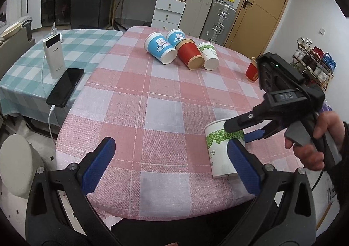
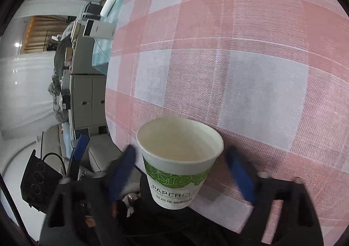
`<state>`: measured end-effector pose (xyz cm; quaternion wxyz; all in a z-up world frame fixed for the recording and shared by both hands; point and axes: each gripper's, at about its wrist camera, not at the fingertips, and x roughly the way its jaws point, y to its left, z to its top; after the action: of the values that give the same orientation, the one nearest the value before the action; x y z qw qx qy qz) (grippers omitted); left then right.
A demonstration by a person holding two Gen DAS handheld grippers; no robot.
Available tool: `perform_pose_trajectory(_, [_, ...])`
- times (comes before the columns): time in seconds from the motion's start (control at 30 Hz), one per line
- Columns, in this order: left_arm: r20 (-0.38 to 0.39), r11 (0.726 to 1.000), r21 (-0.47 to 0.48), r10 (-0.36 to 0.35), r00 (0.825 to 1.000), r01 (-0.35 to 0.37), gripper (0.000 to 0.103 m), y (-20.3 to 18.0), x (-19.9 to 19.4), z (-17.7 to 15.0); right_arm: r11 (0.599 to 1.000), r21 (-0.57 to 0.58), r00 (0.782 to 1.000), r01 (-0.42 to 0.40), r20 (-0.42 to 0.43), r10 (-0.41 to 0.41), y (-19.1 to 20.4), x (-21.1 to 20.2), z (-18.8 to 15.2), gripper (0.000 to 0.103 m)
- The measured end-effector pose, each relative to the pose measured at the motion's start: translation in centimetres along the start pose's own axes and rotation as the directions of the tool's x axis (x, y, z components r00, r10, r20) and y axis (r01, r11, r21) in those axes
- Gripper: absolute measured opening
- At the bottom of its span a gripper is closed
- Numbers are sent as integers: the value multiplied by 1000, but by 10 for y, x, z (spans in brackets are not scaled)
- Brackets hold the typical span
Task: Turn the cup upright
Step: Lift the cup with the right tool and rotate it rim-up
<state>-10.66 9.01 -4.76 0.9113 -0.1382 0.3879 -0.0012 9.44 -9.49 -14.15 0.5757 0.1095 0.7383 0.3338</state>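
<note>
White cup with green leaf band point(image 1: 222, 147) stands upright, mouth up, on the pink check tablecloth point(image 1: 152, 97), lower right of the left wrist view; in the right wrist view the same cup point(image 2: 178, 165) sits low centre, open mouth toward the camera, base seemingly on the cloth near the table edge; so the flip looks done for this cup, only release and pull-back left, as a judgement.

Right gripper point(image 2: 181, 169) straddles the cup, blue pads point(image 2: 122, 171) blurred and standing off both sides with a visible gap; jaws look open, not clamping; in the left view one black finger crosses in front of the leaf band, contact unclear. Left gripper point(image 1: 172, 165) is spread wide and empty, low centre; its right pad overlaps the cup's lower wall in the picture, touching or not I cannot tell.

Still lying on their sides, upper centre of the left view: two blue rabbit cups point(image 1: 160, 48), a red cup point(image 1: 189, 54), a white-green cup point(image 1: 209, 55); these may be next. A red cup point(image 1: 252, 70) stands at the right, partly hidden behind the right gripper body. On the green check cloth, left: power bank point(image 1: 53, 56), black phone point(image 1: 65, 86) with white cable.

Risk: cup is light and near the table edge; a pad brushing it on withdrawal could tip it.
</note>
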Motion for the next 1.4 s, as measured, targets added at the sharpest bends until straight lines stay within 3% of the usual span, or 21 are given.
perform_pose_trajectory(0.13, [-8, 1000, -13, -4, 1000, 4, 102, 5, 5, 1, 999, -34, 1000, 10, 5, -10, 7, 1, 2, 64])
perform_pose_trajectory(0.27, [-29, 1000, -21, -11, 1000, 10, 102, 5, 17, 4, 999, -42, 995, -16, 96, 20, 4, -23, -8, 62])
perform_pose_trajectory(0.37, [-24, 1000, -12, -10, 1000, 10, 102, 1, 21, 9, 998, -58, 979, -27, 201, 38, -4, -49, -21, 62])
perform_pose_trajectory(0.47, [-28, 1000, -5, -13, 1000, 13, 102, -4, 29, 16, 998, -67, 947, -7, 319, 29, -16, -74, -38, 62])
perform_pose_trajectory(0.57, [-26, 1000, 1, -17, 1000, 17, 102, -12, 36, 25, 994, -104, 886, -14, 460, 60, -28, -97, -55, 62])
perform_pose_trajectory(0.63, [-13, 1000, 9, -19, 1000, 20, 102, -19, 39, 32, 992, -126, 823, 15, 565, 59, -35, -111, -67, 62])
perform_pose_trajectory(0.8, [-6, 1000, 23, -8, 1000, 8, 102, -34, 52, 50, 964, -146, 628, 223, 778, -27, -35, -130, -91, 62])
perform_pose_trajectory(0.93, [-8, 1000, 28, -3, 1000, 3, 102, -45, 62, 60, 898, -107, 507, 426, 851, -139, -23, -122, -93, 62])
perform_pose_trajectory(1.03, [-8, 999, 34, 1, 1000, -1, 102, -52, 68, 64, 843, -67, 444, 534, 871, -211, -19, -113, -85, 62])
perform_pose_trajectory(1.13, [-21, 999, 32, 5, 1000, -5, 102, -58, 76, 66, 785, -46, 401, 618, 877, -264, -18, -100, -78, 62])
perform_pose_trajectory(1.3, [-51, 999, 36, 9, 999, -7, 102, -65, 87, 64, 760, -38, 405, 649, 863, -302, -23, -85, -70, 62])
perform_pose_trajectory(1.4, [-57, 999, 40, 13, 998, -11, 102, -66, 89, 63, 786, -41, 434, 616, 851, -296, -30, -85, -74, 62])
